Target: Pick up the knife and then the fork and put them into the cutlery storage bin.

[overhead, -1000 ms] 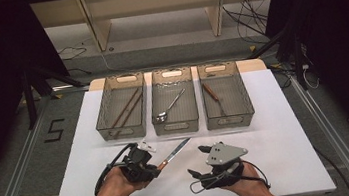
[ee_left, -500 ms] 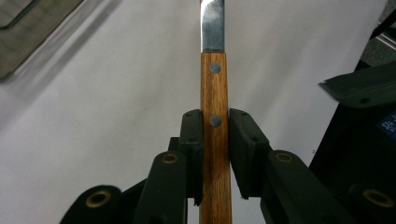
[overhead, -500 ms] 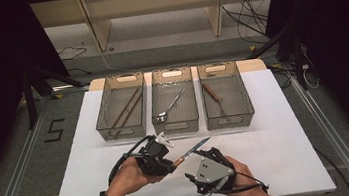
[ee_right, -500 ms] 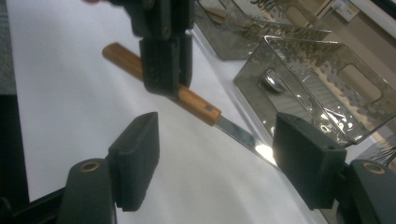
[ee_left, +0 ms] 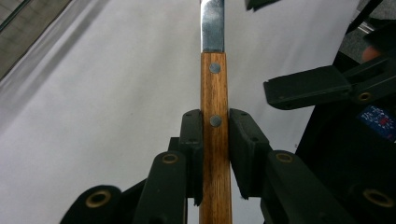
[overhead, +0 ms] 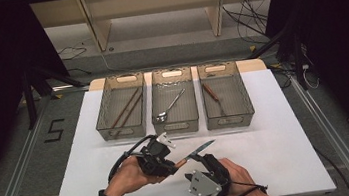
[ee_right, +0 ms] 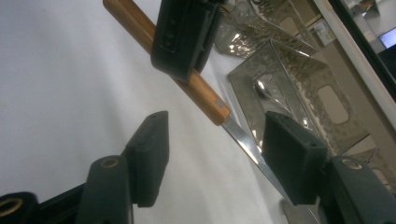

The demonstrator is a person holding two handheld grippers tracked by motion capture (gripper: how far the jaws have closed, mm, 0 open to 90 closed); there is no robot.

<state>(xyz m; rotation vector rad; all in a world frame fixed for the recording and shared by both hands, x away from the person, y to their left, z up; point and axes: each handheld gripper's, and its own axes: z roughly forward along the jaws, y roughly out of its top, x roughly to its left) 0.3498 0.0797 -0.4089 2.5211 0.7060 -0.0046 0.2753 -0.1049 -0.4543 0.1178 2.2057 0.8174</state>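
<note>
The left gripper [overhead: 166,160] squeezes the wooden handle of a knife [overhead: 195,154], held just above the white table [overhead: 277,130] near its front edge. The right gripper [ee_right: 212,154] has been closing around the blade, not touching it. Three trays [overhead: 178,125] sit farther back, with dark walls around.

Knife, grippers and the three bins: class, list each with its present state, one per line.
Knife: held off the table by its wooden handle.
Left gripper: shut on the knife.
Right gripper: open, jaws just closing around the blade.
Left bin: holds chopsticks.
Middle bin: holds a spoon.
Right bin: holds a wooden-handled utensil.
</note>
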